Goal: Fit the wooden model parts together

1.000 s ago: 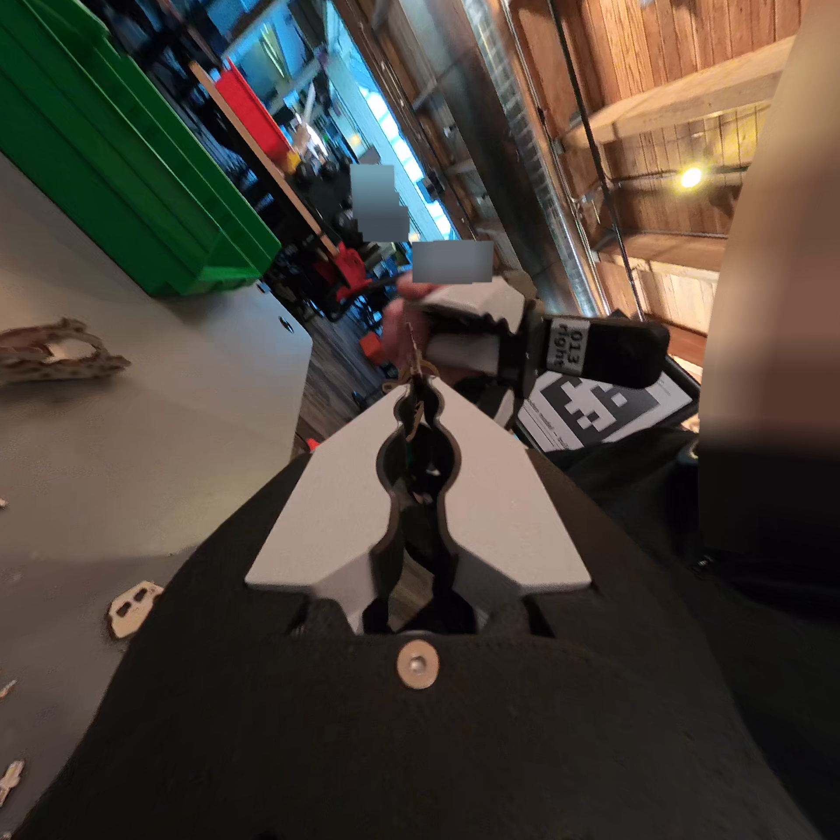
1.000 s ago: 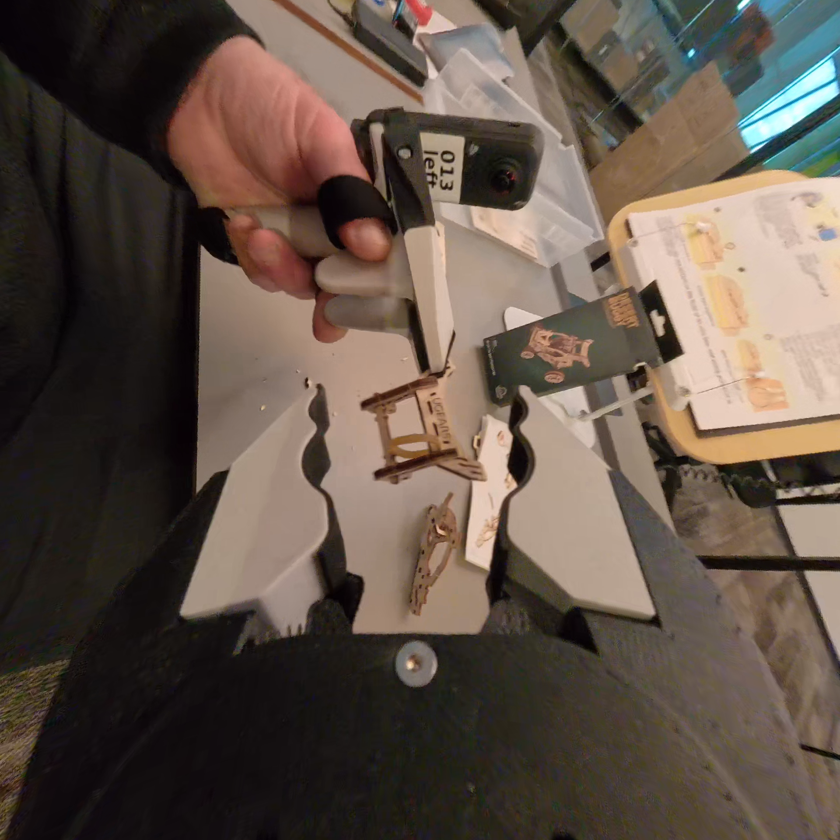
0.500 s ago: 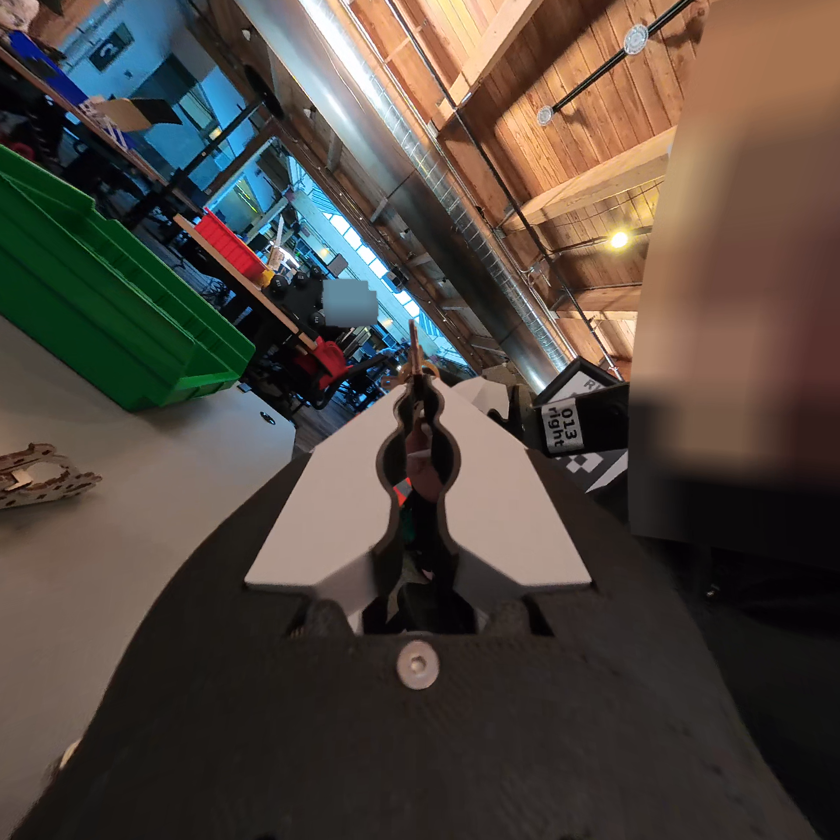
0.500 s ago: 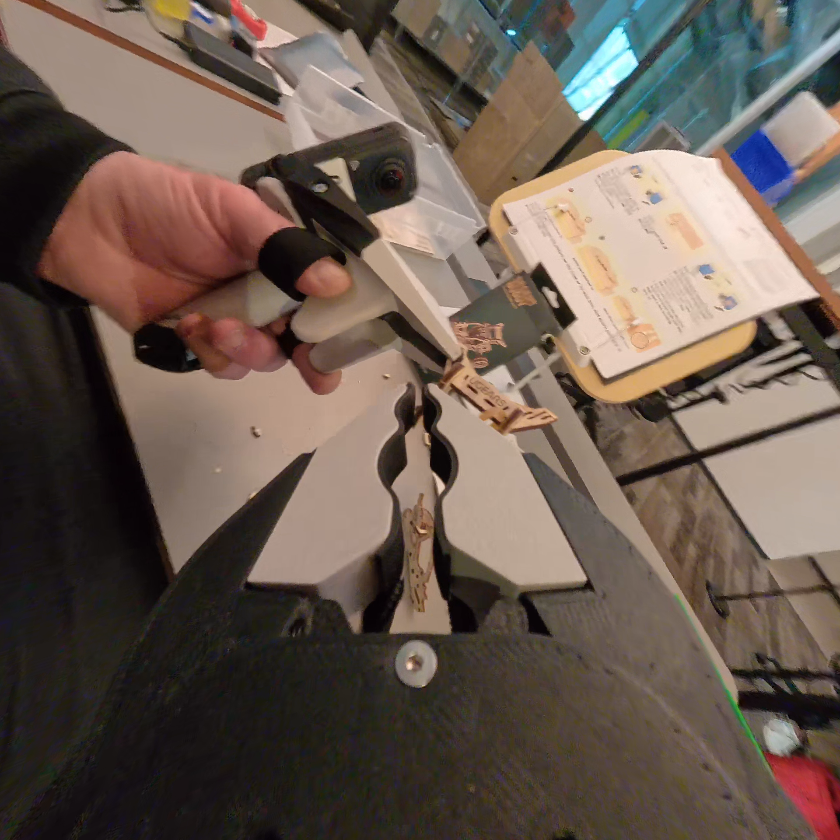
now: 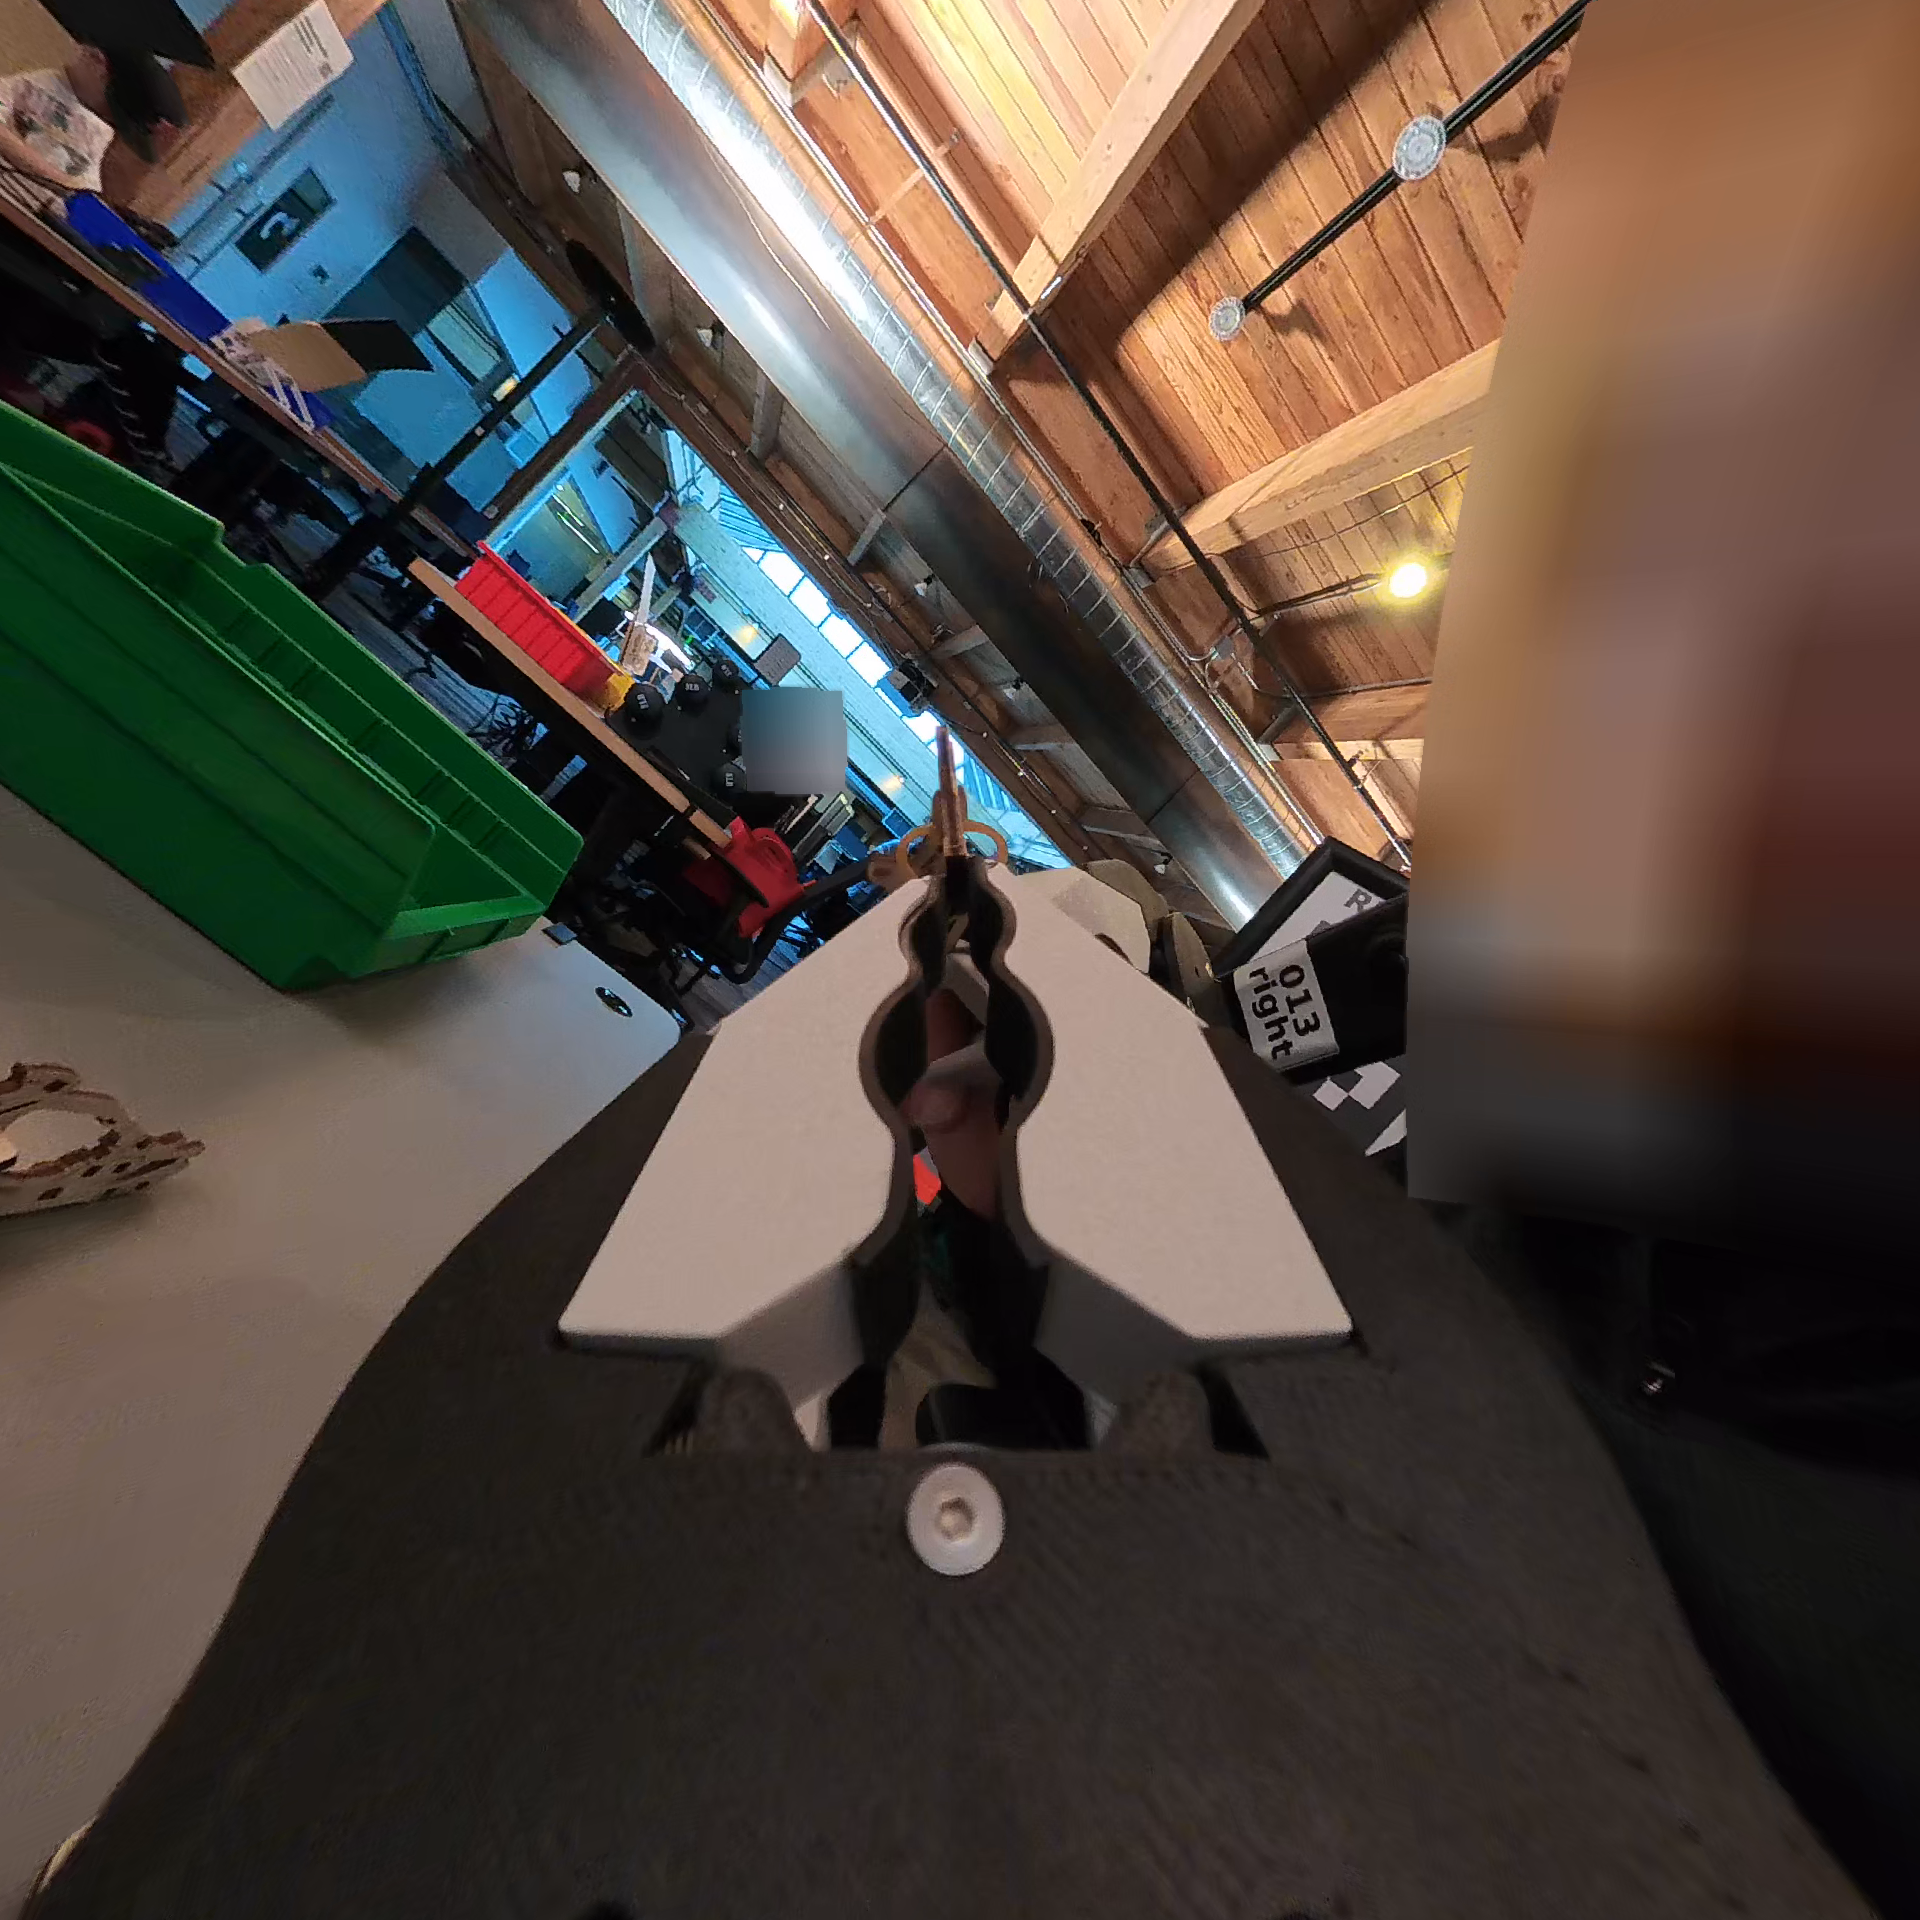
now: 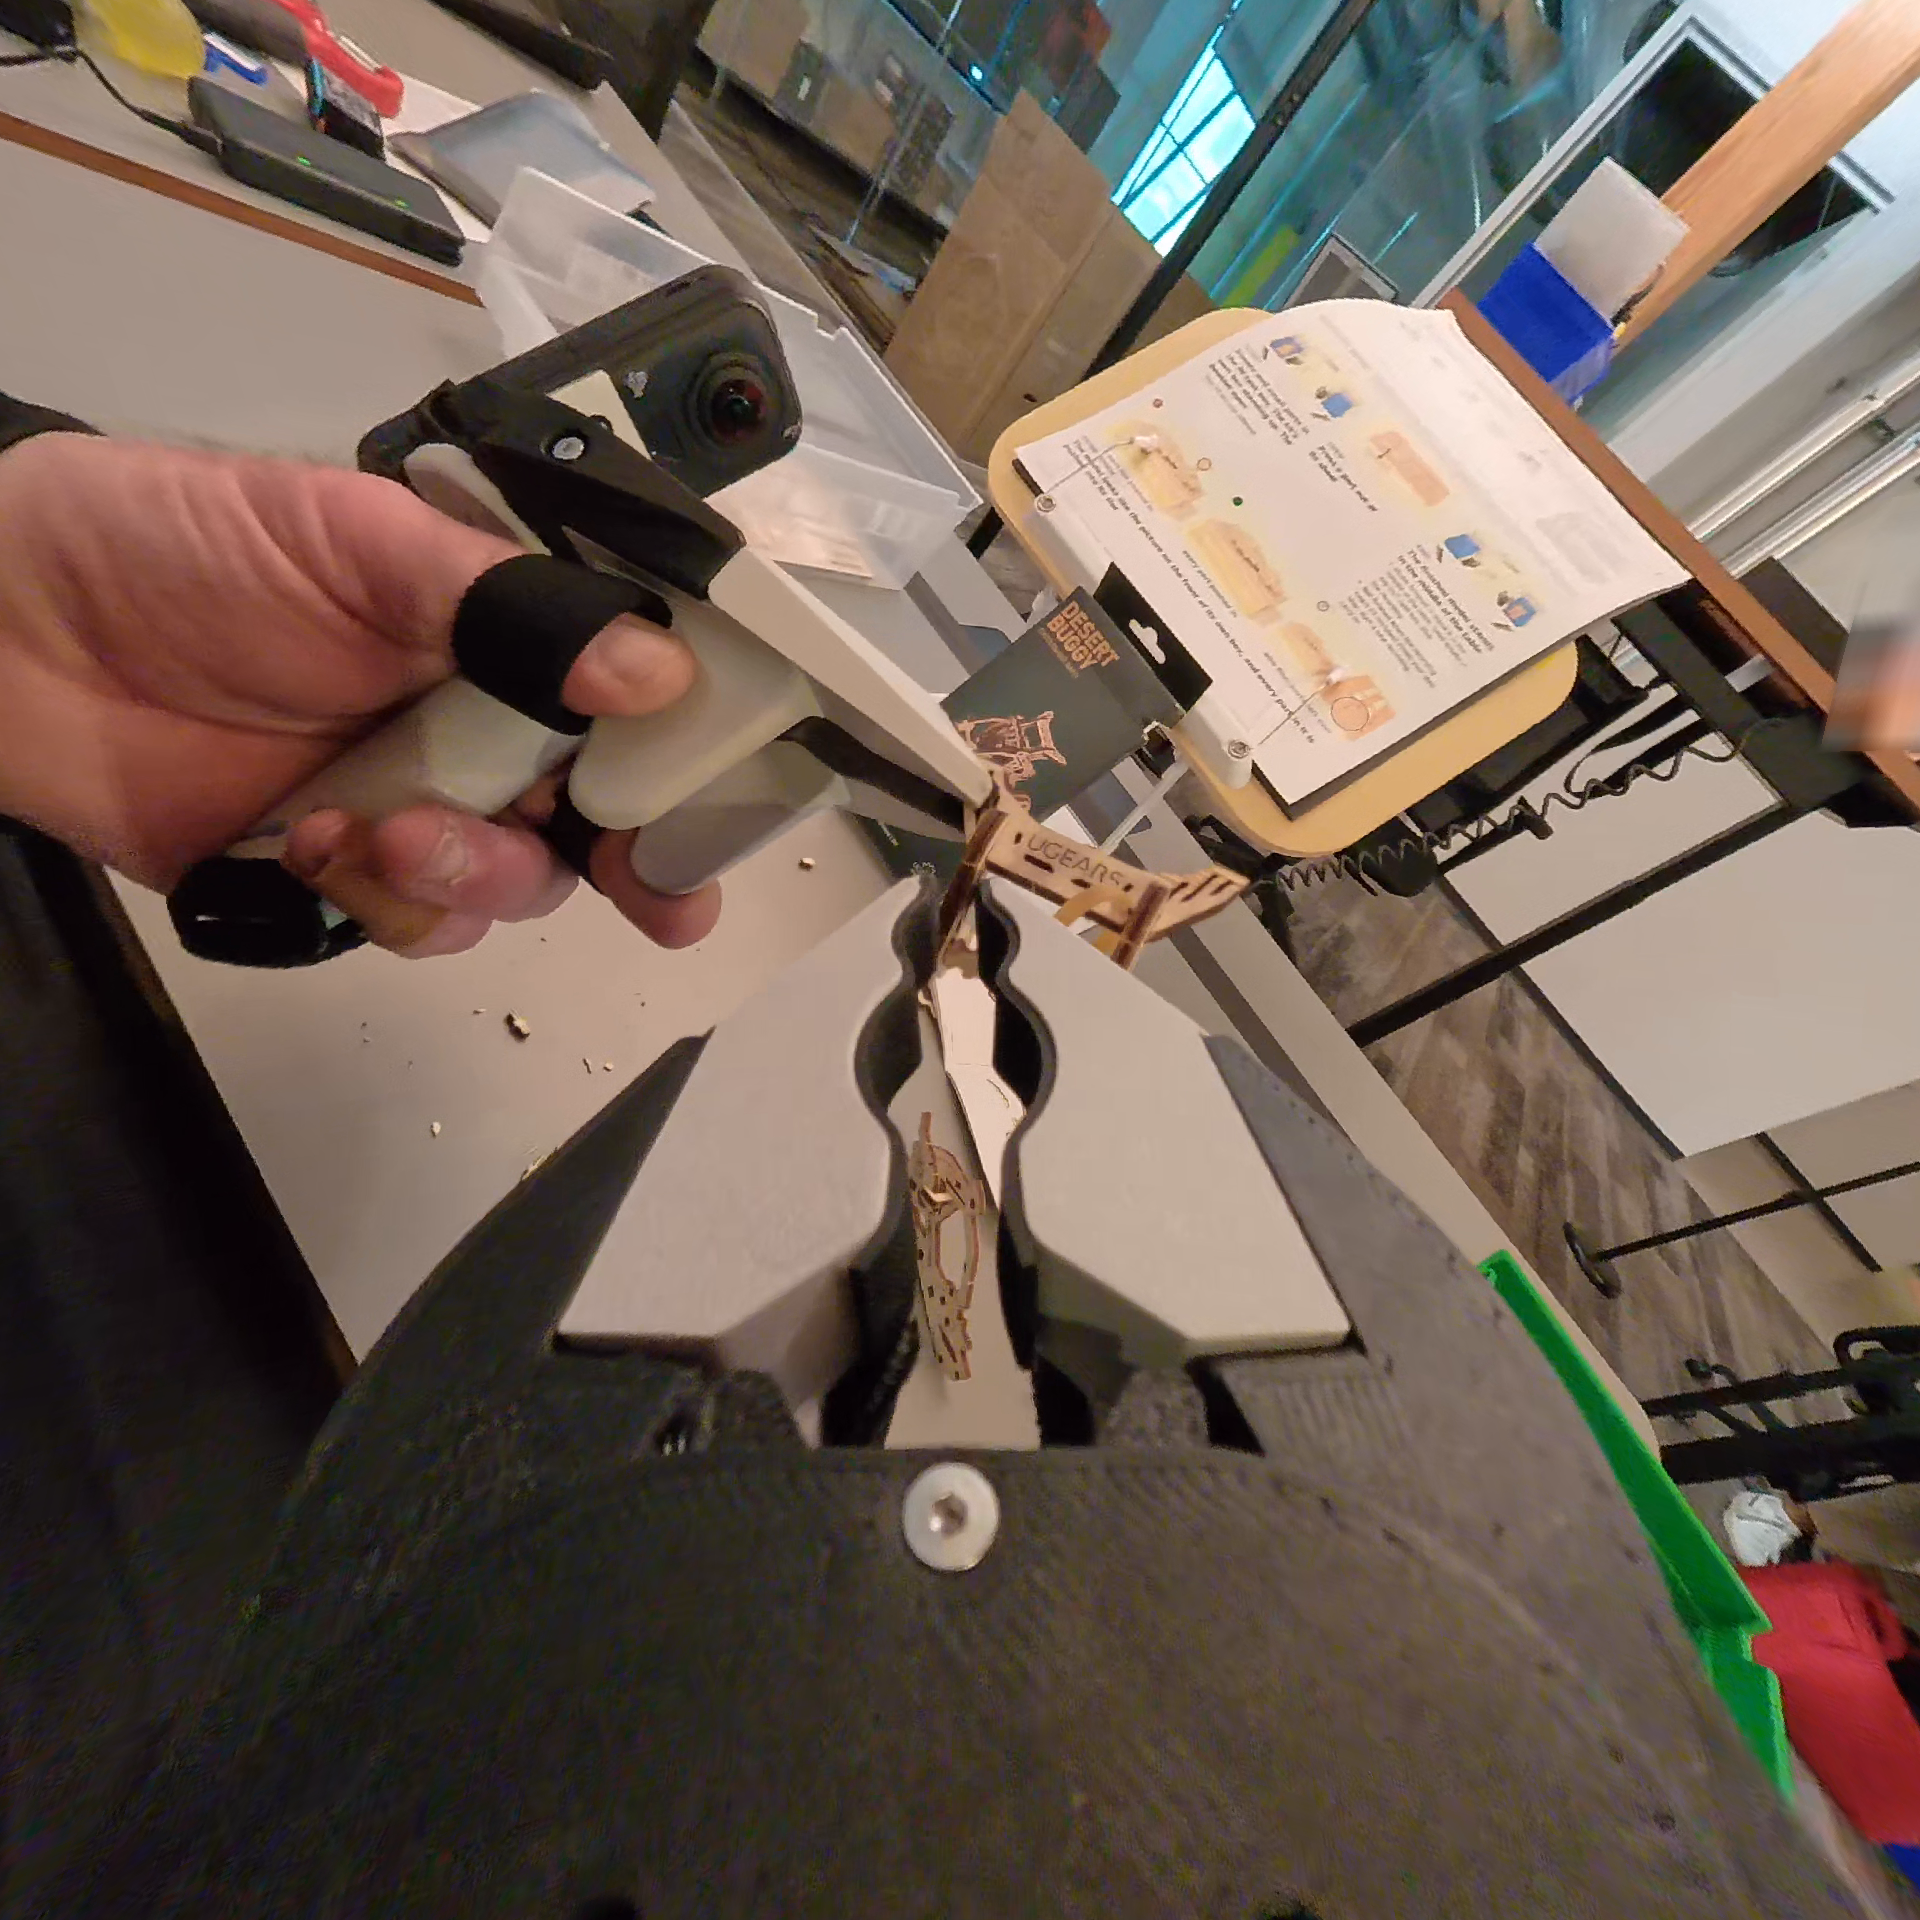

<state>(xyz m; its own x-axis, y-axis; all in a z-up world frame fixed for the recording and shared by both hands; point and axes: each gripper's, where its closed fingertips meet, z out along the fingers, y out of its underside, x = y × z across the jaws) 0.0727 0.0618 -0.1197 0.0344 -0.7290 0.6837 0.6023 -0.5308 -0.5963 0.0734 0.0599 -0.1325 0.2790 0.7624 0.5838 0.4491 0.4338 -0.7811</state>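
Note:
A small wooden model frame (image 6: 1091,883) hangs in the air above the table, held from two sides. My left gripper (image 5: 951,883) is shut on one corner of it; in the left wrist view the frame (image 5: 945,821) shows edge-on as a thin strip sticking out past the tips. In the right wrist view a hand holds the left gripper (image 6: 982,795), its tips pinched on the frame's upper left corner. My right gripper (image 6: 954,914) is shut on the frame's dark-edged end piece just below that corner. The right gripper's body (image 5: 1288,1008) shows at the right in the left wrist view.
A green bin (image 5: 260,748) and a wooden offcut sheet (image 5: 62,1143) are on the grey table (image 5: 312,1091). Below my right gripper lie a loose wooden part (image 6: 945,1247) and a white card (image 6: 977,1049). An instruction sheet on a stand (image 6: 1351,540), a dark package card (image 6: 1070,707) and a clear box (image 6: 831,488) stand beyond. My left and right fingertips are right by each other.
My right gripper went from wide open to shut on the frame's end piece. My left gripper kept its hold, tilted upward and turned the frame from face-on toward edge-on.

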